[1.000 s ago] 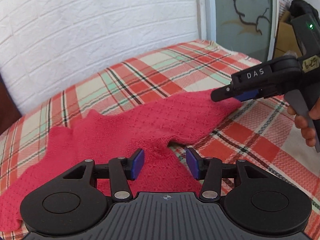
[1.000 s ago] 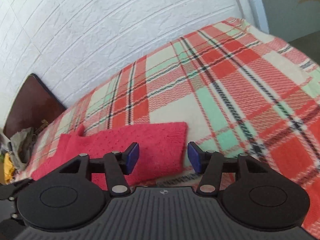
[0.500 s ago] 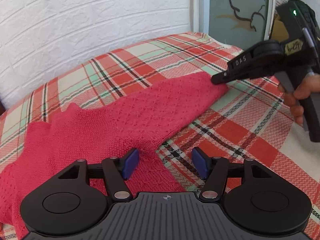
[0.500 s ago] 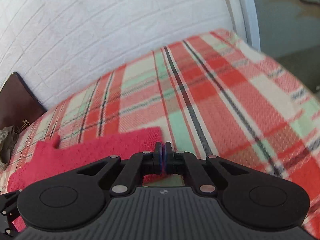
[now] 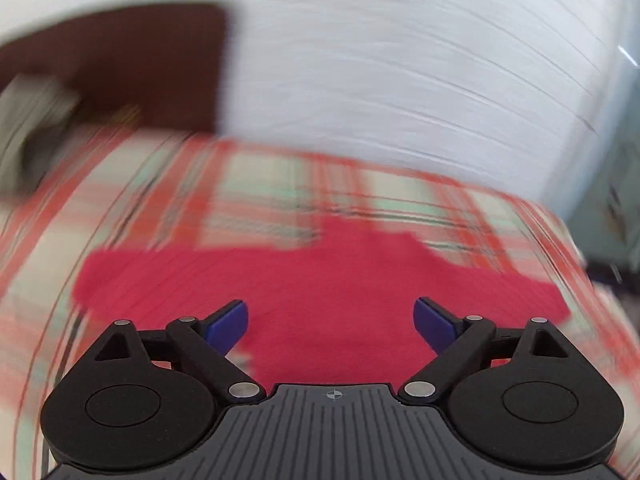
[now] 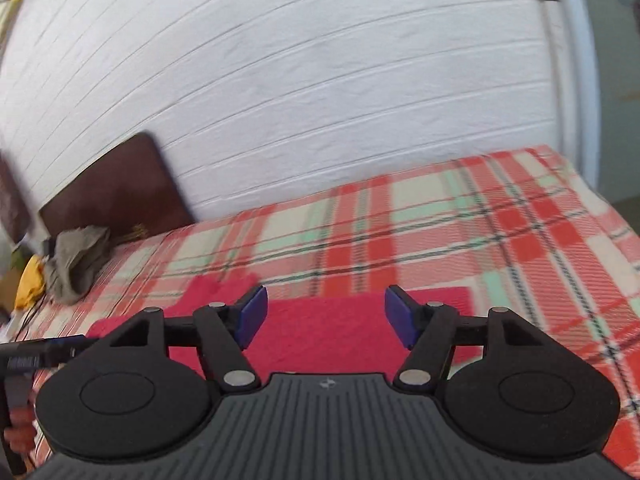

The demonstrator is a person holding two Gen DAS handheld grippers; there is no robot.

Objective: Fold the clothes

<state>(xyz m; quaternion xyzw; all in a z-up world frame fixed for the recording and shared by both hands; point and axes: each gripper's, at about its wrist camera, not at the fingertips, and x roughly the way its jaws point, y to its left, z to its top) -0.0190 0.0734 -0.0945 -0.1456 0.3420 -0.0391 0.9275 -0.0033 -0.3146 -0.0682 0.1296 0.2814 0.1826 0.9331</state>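
Observation:
A red knitted garment (image 5: pixel 320 280) lies flat on the plaid bed cover (image 5: pixel 280 176); the left wrist view is heavily blurred. My left gripper (image 5: pixel 330 324) is open wide and empty, just above the garment's near part. The garment also shows in the right wrist view (image 6: pixel 324 328), folded into a flat band with its right end squared off. My right gripper (image 6: pixel 325 316) is open and empty above the garment's middle. The tip of the left gripper (image 6: pixel 44 354) shows at the left edge of the right wrist view.
A white brick-pattern wall (image 6: pixel 320 100) runs behind the bed. A dark brown headboard (image 6: pixel 112 188) stands at the left. Grey cloth (image 6: pixel 78 262) and a yellow item (image 6: pixel 30 280) lie at the bed's left end. The plaid cover (image 6: pixel 500 232) spreads to the right.
My right gripper, shut half a second ago, has opened and pulled back. My left gripper swung fast to the left and opened wider. The garment's right end now lies folded over.

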